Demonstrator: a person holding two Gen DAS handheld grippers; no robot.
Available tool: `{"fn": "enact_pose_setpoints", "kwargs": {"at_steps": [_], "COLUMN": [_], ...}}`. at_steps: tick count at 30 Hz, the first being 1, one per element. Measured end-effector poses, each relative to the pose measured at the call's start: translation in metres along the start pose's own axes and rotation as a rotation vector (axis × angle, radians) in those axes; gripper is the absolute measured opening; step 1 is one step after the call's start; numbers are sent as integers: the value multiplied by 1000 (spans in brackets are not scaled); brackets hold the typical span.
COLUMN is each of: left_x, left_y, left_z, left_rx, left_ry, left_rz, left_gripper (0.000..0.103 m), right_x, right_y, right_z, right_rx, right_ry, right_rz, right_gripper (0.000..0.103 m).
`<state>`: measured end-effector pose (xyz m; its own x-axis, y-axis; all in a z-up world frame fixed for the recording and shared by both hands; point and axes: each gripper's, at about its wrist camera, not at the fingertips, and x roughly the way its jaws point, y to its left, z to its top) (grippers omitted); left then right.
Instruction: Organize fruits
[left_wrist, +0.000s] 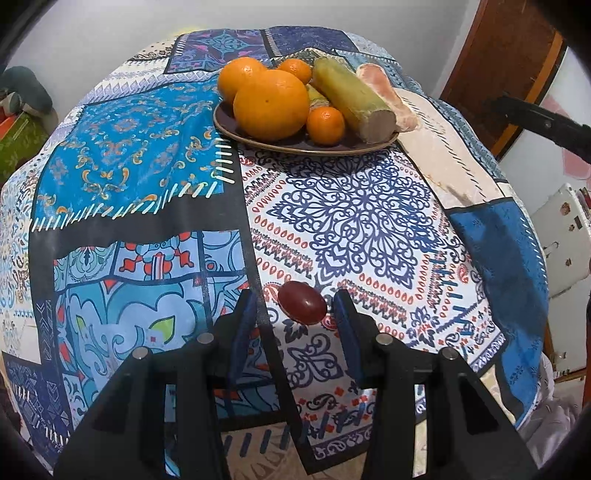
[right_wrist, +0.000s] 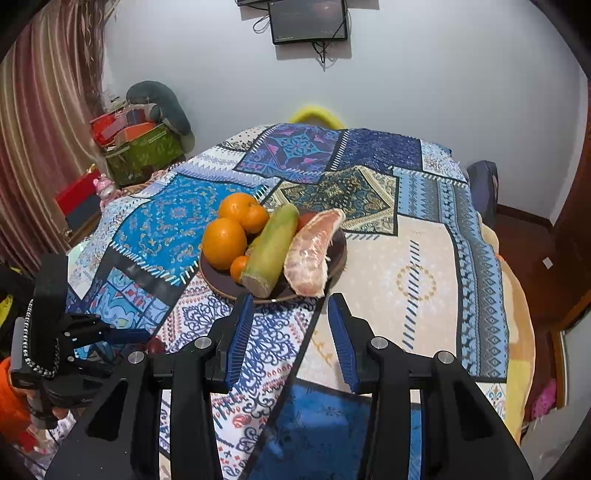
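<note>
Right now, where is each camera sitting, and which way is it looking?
Left wrist: sits on the left hand-held gripper, looking down at a small red fruit between its open fingers, plate beyond.
Right wrist: sits on the right hand-held gripper, facing the plate and far wall; its empty fingers show, with the left hand-held gripper at the left edge.
Shared: plate, oranges, patterned tablecloth.
</note>
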<state>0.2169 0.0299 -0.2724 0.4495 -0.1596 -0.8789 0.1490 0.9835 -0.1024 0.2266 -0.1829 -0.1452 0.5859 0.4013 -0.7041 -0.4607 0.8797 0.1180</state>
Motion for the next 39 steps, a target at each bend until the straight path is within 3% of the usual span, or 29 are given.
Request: {"fn": "enact_pose_setpoints", "kwargs": {"at_steps": [4,5,12,20,32,37,39], "left_x": [1,0,-8,-10,26,30,29], "left_y": [-2,-3,-2,-7,-8,-4,-4], "left_z": [0,1,21,73,110,108,107], "left_rx": [-5,-4,-6,-19,-36,-53,-46], "left_ry": [-8,-12,-50,-142,-127,-134,-131], "left_rz": [-16,-11,-2,-23,-25,-5,-10], "left_gripper": [25,25,25,25,25,43,43], "right_x": [4,5,14,18,33,37,37], "right_y": [-6,-7,-13,-19,-26,-27,-27], "right_z": [-5,-6,-12,-8,-10,-10,-10], "right_rx": [20,26,49,58,48,53,54], "right_ry": [11,12,24,-2,-3,-3,-5], "right_rz": [3,5,22,32,55,70,76], "right_gripper": [39,39,39,39,39,39,39]}}
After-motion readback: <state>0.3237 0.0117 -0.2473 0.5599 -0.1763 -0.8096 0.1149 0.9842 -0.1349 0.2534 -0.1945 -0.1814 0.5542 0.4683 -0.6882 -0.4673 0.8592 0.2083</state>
